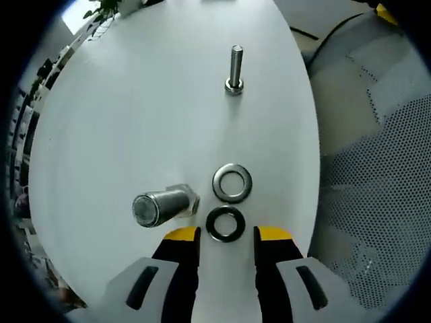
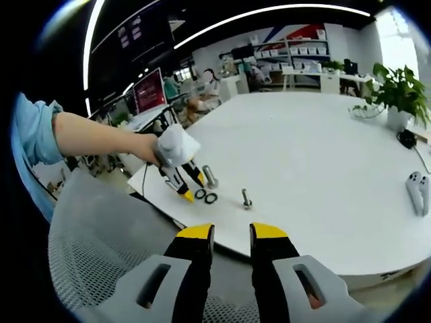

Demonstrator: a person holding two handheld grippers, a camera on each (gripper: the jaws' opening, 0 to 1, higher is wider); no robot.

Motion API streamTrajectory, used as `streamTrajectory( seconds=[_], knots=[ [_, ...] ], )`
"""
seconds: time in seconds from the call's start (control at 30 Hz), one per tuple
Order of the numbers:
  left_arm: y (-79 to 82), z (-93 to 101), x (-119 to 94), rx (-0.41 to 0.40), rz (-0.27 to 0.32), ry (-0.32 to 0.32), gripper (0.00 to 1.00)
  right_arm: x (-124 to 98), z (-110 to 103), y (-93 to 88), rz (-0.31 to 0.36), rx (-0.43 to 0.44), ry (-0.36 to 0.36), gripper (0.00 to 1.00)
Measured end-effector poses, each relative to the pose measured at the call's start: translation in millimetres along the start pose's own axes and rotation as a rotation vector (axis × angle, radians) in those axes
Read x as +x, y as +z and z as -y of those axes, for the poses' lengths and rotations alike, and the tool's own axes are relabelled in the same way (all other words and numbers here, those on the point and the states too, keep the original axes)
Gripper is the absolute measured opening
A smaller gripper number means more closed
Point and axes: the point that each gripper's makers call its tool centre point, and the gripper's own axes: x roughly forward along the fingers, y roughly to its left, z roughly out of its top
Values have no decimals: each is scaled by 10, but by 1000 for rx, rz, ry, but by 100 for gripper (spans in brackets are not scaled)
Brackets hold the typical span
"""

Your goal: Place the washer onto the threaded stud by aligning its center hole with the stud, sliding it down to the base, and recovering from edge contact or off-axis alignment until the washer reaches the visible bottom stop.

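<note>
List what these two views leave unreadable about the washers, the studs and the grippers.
- Small threaded stud: thread detail too small in the left gripper view; a speck in the right gripper view.
- Large bolt: lies end-on, its length foreshortened.
- Two washers: tiny rings in the right gripper view, sizes unreadable.
- Left gripper: its bases cut off by the bottom edge.
- Right gripper: hangs off the table, height unclear.

Both grippers have black jaws with yellow tips on grey bodies: left gripper (image 1: 227, 233), right gripper (image 2: 232, 231). Behind the left one, a light blue sleeve (image 2: 32, 138) covers the upper arm.
</note>
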Motion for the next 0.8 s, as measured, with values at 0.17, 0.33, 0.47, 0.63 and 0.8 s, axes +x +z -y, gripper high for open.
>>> streamTrajectory(
  seconds=[0.17, 0.33, 0.47, 0.63, 0.8],
  knots=[
    [37, 42, -4, 0, 24, 1, 29, 6, 17, 6, -3, 0, -11, 23],
    [39, 43, 2, 23, 16, -5, 28, 5, 20, 2, -4, 4, -13, 23],
    [54, 36, 12, 7, -10, -7, 28, 5, 22, 8, 0, 6, -12, 23],
    [45, 37, 5, 12, -29, -7, 26, 7, 19, 6, -2, 4, -10, 23],
    [43, -7, 17, 7, -29, -5, 21, 5, 20, 11, 4, 6, -10, 23]
  ],
)
